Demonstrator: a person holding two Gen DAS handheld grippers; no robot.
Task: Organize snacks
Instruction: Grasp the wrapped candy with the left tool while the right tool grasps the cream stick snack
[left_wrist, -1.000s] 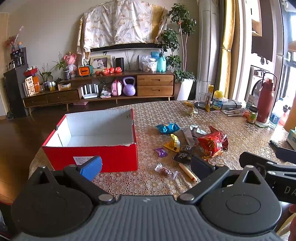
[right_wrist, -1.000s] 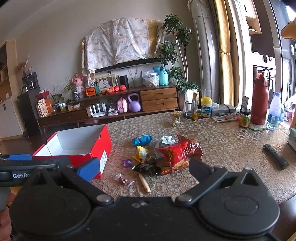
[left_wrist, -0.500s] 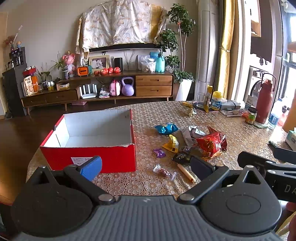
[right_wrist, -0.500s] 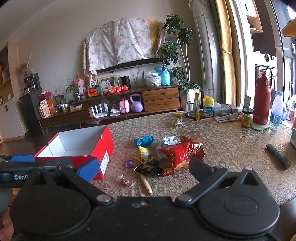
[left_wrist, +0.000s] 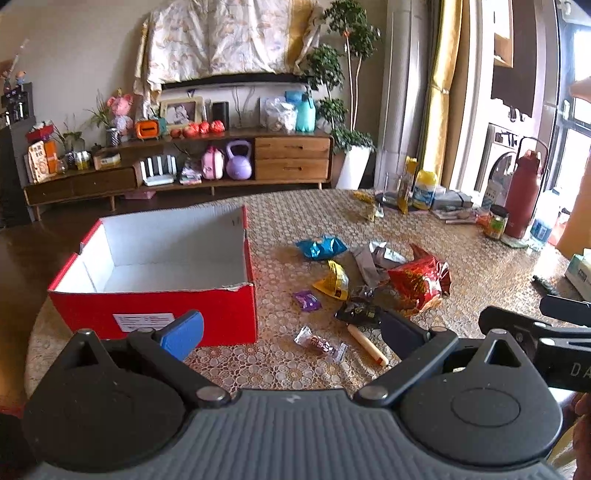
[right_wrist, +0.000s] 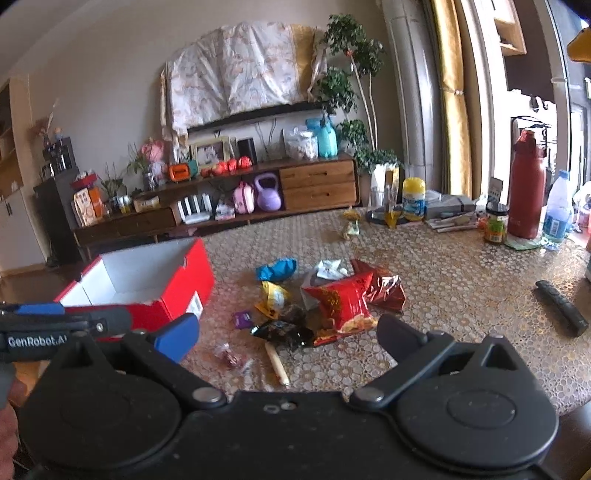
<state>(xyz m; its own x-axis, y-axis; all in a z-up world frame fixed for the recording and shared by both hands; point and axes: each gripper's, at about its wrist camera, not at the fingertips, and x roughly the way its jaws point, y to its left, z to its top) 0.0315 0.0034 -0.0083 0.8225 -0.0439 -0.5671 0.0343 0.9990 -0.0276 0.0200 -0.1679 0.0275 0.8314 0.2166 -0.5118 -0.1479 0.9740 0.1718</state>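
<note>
We hold the left gripper (left_wrist: 290, 338) low at the near edge of the worktop (left_wrist: 436, 236), its jaws spread wide with nothing between them. The right gripper (right_wrist: 288, 338) sits at the same height, equally wide open and holding nothing. In the left wrist view a red box (left_wrist: 155, 312) stands at centre left, open at the top, its white inside bare. The snacks lie scattered just right of centre: a blue packet (left_wrist: 320, 246) farthest back, a silver wrapper (left_wrist: 373, 258) beside it, a red chip bag (left_wrist: 419, 282) to the right, a yellow packet (left_wrist: 334, 281) and a small purple candy (left_wrist: 306, 300) nearer the box. Closest to us are a black packet (left_wrist: 357, 312), a clear-wrapped candy (left_wrist: 320, 344) and a pale stick (left_wrist: 367, 344), all well apart from the box. At far right of the right wrist view, a black remote (right_wrist: 561, 308) lies on the worktop, with a red flask (right_wrist: 526, 186) standing behind it.
</note>
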